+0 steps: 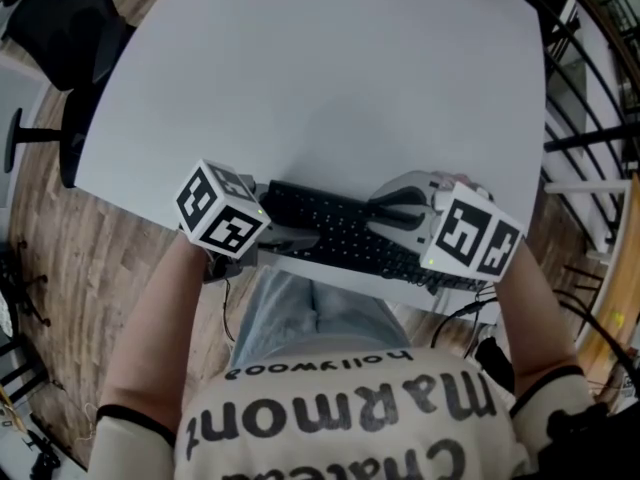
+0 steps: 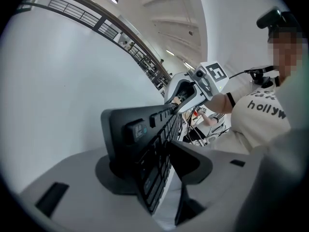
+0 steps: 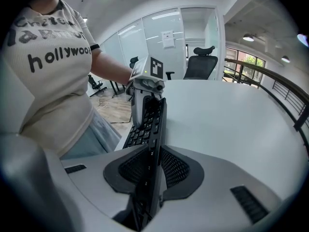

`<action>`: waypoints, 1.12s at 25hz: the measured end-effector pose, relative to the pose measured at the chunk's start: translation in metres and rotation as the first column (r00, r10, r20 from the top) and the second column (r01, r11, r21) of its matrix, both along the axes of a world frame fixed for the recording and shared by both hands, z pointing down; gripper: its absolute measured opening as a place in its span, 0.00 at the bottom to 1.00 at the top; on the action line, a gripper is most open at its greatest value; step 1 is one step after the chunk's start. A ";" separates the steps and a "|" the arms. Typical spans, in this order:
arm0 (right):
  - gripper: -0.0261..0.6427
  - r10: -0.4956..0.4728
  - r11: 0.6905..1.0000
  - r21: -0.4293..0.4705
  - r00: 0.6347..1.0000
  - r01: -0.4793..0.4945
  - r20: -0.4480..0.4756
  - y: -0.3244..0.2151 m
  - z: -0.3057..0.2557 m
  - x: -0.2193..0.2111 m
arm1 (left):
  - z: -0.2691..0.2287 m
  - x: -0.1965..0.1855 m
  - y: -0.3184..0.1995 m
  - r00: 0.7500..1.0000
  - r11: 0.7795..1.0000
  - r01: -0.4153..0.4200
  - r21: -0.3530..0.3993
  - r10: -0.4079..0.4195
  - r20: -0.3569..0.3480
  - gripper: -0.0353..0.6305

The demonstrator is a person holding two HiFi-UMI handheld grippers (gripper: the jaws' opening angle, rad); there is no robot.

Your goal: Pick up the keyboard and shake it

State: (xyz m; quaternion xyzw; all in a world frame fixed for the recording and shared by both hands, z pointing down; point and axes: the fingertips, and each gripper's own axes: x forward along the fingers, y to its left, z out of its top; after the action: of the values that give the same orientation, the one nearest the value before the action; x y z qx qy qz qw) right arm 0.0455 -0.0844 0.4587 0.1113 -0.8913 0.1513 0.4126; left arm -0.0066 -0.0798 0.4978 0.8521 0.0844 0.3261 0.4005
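A black keyboard (image 1: 340,230) lies along the near edge of the white table (image 1: 320,78). My left gripper (image 1: 288,232) is at its left end. In the left gripper view the keyboard (image 2: 145,139) stands tilted between the jaws of the left gripper (image 2: 154,166): one pad lies against its underside and the other stays a little off the keys. My right gripper (image 1: 388,210) is clamped on the right end. There both pads of the right gripper (image 3: 153,170) press on the thin edge of the keyboard (image 3: 150,122).
A black office chair (image 1: 60,18) stands at the table's far left. A dark railing (image 1: 590,118) runs along the right side. Cables (image 1: 470,318) hang below the near right edge. The person's lap is close against the near edge.
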 end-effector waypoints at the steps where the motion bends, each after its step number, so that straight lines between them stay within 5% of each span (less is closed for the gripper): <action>1: 0.19 0.001 1.000 0.003 1.000 -0.001 0.001 0.001 -0.001 0.002 | -0.001 0.002 0.000 1.000 1.000 0.000 -0.007 0.000 -0.007 0.35; 8: 0.19 -0.006 1.000 0.017 1.000 0.006 0.007 -0.002 -0.004 0.000 | -0.016 0.000 0.004 0.993 0.991 0.006 -0.130 -0.021 -0.117 0.21; 14: 0.18 0.010 0.999 0.031 1.000 -0.010 0.016 -0.007 -0.007 -0.006 | -0.021 0.002 -0.003 0.980 0.985 0.063 -0.161 -0.091 -0.179 0.26; 28: 0.18 0.038 0.999 0.025 0.999 -0.039 0.027 -0.007 -0.007 -0.007 | -0.024 0.002 -0.006 0.975 0.979 0.105 -0.175 -0.136 -0.177 0.20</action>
State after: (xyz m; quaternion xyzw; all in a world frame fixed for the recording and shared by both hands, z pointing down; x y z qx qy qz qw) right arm 0.0384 -0.0916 0.4522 0.1316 -0.8964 0.1491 0.3962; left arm -0.0043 -0.0862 0.4735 0.8468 0.0964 0.2112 0.4786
